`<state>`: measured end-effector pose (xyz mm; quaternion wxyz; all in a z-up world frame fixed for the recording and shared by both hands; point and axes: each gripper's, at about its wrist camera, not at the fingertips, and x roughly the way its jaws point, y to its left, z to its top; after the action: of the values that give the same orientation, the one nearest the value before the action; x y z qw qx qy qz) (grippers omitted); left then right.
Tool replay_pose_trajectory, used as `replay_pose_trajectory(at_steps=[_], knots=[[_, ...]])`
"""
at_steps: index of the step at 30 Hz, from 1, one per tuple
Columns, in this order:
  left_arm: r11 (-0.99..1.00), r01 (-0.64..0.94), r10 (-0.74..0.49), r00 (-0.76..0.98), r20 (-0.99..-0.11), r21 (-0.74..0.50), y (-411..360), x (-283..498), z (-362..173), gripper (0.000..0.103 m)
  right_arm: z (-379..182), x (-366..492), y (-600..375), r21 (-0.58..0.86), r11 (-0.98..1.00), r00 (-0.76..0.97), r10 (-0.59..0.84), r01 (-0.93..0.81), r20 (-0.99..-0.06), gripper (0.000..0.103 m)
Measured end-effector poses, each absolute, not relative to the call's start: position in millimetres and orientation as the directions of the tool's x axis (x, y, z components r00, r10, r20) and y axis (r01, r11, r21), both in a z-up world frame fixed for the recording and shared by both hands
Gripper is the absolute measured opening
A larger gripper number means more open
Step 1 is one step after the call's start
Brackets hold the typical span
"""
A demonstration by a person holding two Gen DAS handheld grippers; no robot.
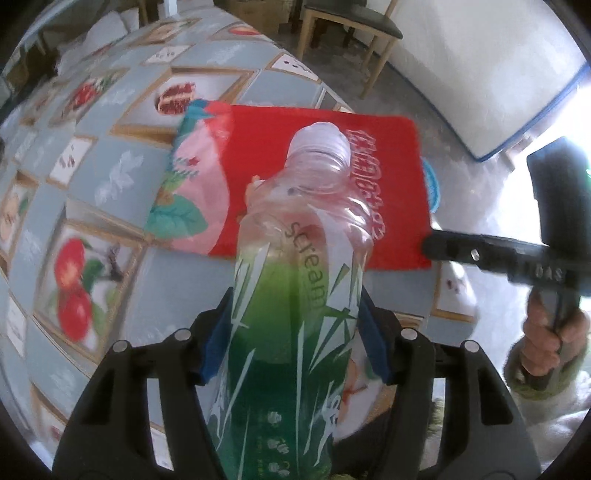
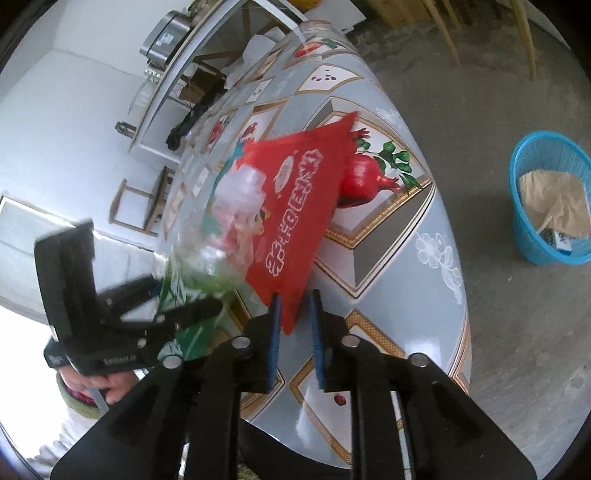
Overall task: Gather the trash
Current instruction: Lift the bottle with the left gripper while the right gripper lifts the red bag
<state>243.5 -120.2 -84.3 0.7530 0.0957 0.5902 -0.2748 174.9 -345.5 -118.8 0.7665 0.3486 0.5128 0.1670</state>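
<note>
My left gripper (image 1: 295,328) is shut on a clear plastic bottle (image 1: 295,280) with a green label and a white cap, held above the table. The bottle also shows blurred in the right wrist view (image 2: 221,229), with the left gripper (image 2: 177,306) around it. A red snack bag (image 1: 314,177) lies on the table beyond the bottle. My right gripper (image 2: 295,306) has its jaws a small gap apart around the near corner of the red bag (image 2: 291,206). The right gripper also shows at the bag's right corner in the left wrist view (image 1: 436,247).
The table (image 2: 406,229) has a grey-blue cloth with fruit pictures. A blue basket (image 2: 550,199) with brown paper in it stands on the floor to the right. A wooden chair (image 1: 351,33) stands beyond the table.
</note>
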Motion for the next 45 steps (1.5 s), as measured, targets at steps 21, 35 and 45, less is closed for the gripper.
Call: replay_pose_trajectory(at_steps=[21,35,45], knots=[[0.849,0.402,-0.374,0.001,-0.927,-0.342,-126,289,-93,0.073,-129,201,-358,0.789,0.598,0.389,0.699,0.143,-0.600,0.050],[0.841,0.425,-0.381,0.025,-0.924,-0.335,-139,289,-101,0.067,-143,224,-353,0.834,0.529,0.336,0.765,0.158,-0.549,0.050],[0.849,0.449,-0.358,0.100,-0.928,-0.279,-146,261,-94,0.067,-150,226,-344,0.818,0.548,0.315,0.756,0.176,-0.574,0.012]])
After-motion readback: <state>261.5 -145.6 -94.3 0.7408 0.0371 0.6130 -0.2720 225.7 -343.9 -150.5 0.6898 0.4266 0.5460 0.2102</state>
